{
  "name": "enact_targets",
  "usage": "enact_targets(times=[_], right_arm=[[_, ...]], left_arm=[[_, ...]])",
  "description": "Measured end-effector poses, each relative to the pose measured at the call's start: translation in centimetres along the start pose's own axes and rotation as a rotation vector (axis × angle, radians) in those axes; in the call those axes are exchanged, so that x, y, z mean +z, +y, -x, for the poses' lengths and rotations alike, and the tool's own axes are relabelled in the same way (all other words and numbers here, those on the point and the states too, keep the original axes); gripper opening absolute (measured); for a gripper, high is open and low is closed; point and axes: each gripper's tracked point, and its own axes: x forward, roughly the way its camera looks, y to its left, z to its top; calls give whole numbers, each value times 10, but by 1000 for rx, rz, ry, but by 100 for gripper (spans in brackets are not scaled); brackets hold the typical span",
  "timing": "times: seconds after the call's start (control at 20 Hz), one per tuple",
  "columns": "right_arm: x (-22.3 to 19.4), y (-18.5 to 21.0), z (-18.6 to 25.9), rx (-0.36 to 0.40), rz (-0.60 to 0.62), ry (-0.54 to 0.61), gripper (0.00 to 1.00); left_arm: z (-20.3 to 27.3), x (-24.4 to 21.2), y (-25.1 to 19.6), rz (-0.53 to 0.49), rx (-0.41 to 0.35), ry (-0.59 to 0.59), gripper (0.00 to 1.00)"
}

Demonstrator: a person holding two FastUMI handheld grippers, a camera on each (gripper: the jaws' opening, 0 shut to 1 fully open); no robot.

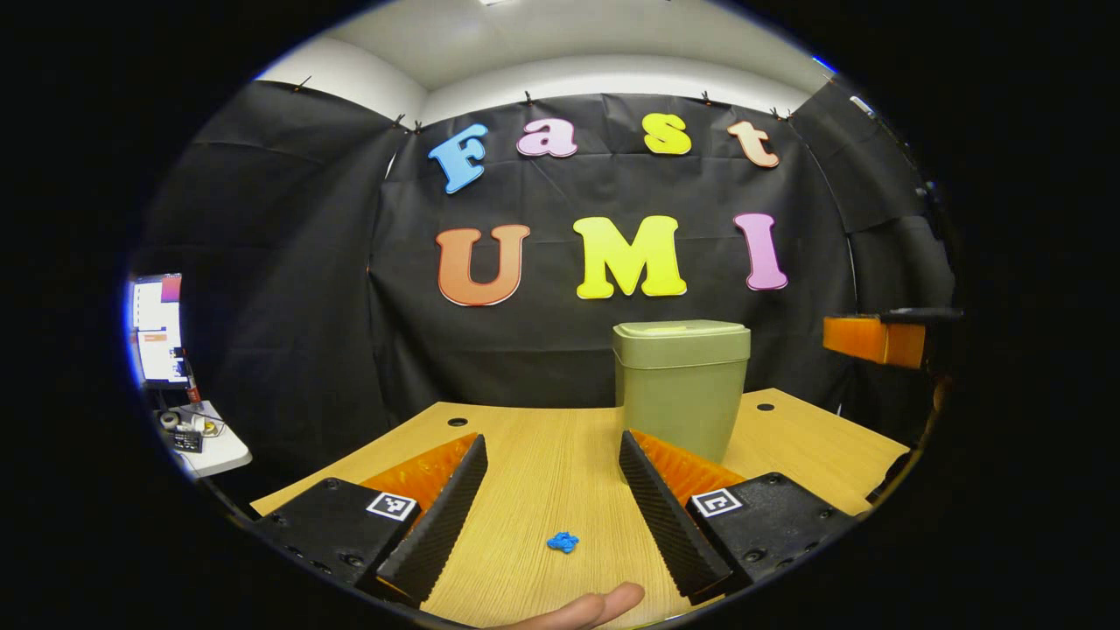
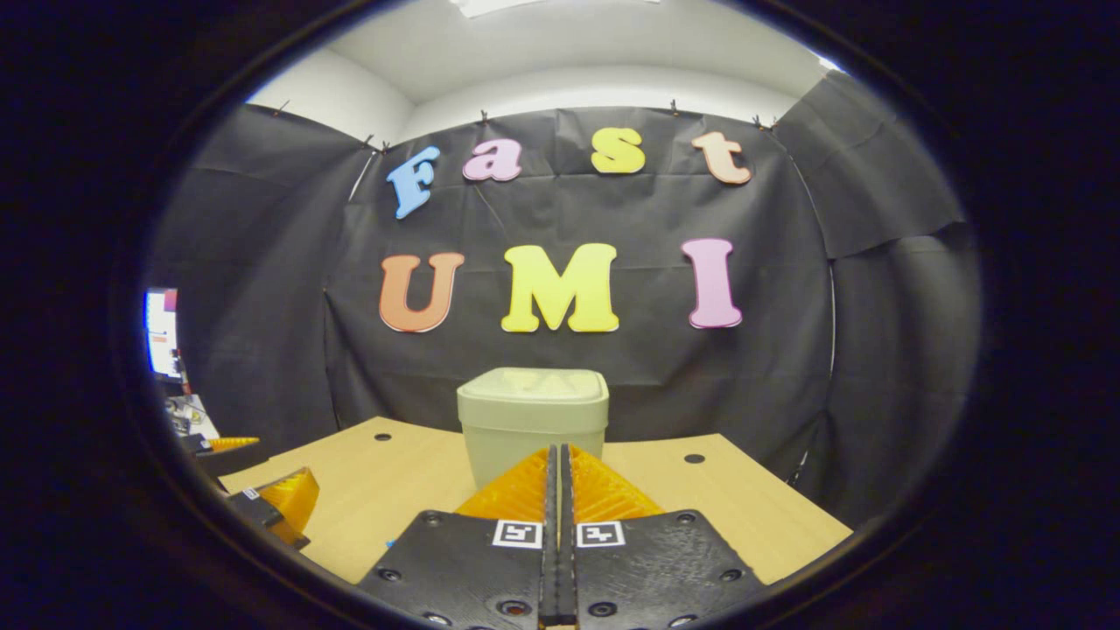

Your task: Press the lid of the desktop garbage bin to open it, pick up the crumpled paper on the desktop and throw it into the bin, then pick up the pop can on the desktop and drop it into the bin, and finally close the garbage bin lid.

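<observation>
The closed bin (image 2: pixel 532 420) stands straight ahead of the right claw (image 2: pixel 557 464) (fingers pressed together, holding nothing), while the left claw (image 1: pixel 551 451), spread wide, sits off to its side above the bench (image 1: pixel 542 455).

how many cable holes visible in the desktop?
2. In the left gripper view, one sits at the far left of the desk, one right of the bin. More may be hidden behind it.
</observation>
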Motion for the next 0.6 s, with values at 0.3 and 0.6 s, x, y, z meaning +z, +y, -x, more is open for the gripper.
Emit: enact_targets(times=[0.3, 0.6], right_arm=[[45, 14, -69, -15, 29, 15, 0], [35, 34, -145, -38, 50, 127, 0]], left_arm=[[-3, 0, 14, 40, 4, 9, 98], [-4, -1, 17, 44, -8, 13, 98]])
